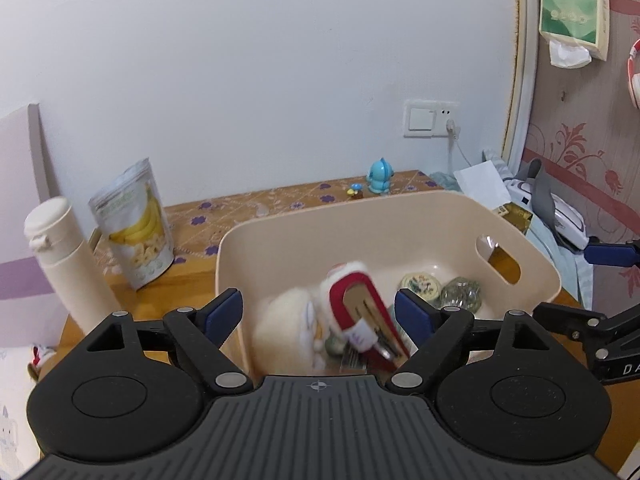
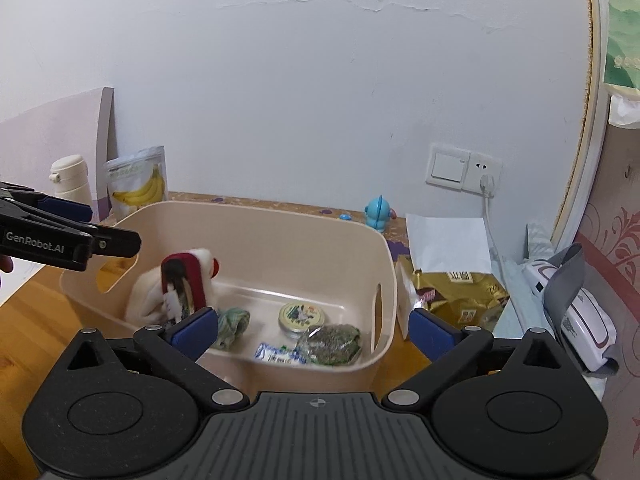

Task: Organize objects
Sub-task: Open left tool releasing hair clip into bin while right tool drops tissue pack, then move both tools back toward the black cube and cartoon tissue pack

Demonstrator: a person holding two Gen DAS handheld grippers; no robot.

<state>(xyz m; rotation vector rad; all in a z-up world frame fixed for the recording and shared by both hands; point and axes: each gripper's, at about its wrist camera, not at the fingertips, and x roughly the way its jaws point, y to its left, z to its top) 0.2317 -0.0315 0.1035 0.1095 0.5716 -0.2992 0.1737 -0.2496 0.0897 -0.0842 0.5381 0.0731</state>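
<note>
A beige plastic bin (image 1: 532, 256) (image 2: 280, 216) stands on the wooden table. Inside it a white plush toy with a red slipper-like part (image 1: 356, 312) (image 2: 184, 280) looks blurred and tilted, free of both grippers. A round tin (image 1: 421, 285) (image 2: 302, 315), a clear pack of green stuff (image 1: 460, 294) (image 2: 332, 342), a blue-white packet (image 2: 280, 354) and a green cloth (image 2: 232, 326) lie on the bin floor. My left gripper (image 1: 318, 314) is open above the bin's near wall. My right gripper (image 2: 314, 332) is open over the bin's right end.
A banana chip pouch (image 1: 136, 224) (image 2: 138, 186) and a cream bottle (image 1: 64, 264) (image 2: 70, 178) stand left of the bin. A blue figurine (image 1: 380, 176) (image 2: 378, 212) stands by the wall. A gold snack bag (image 2: 460, 292), white paper (image 2: 448, 244) and a white device (image 2: 576, 320) lie to the right.
</note>
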